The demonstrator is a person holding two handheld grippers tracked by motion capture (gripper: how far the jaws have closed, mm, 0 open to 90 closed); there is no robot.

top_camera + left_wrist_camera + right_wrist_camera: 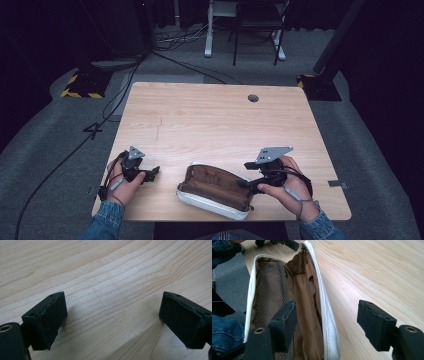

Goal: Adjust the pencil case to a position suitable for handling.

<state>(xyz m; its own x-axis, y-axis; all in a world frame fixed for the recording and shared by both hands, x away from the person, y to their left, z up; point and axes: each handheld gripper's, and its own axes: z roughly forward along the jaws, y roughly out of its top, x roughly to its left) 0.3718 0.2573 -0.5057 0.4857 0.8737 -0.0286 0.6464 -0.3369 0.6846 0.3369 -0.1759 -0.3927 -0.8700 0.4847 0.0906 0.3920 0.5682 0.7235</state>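
Two grippers work at the table's (pixel 210 115) near edge. Right gripper (pixel 327 320), jaws spread and gripping nothing, straddles the white rim of the open brown-lined pouch (pixel 216 189); closing squarely on that rim looks best. Left gripper (pixel 111 315), also spread, rests over bare wood. No writing legible.

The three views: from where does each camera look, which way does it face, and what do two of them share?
High view: above the person's side, facing forward and down on the table; both hands and grippers show.
Left gripper view: on the left gripper, facing bare tabletop between open jaws.
Right gripper view: on the right gripper, facing the open pouch; a denim sleeve shows.
Shared: high and right gripper views both show the pouch.
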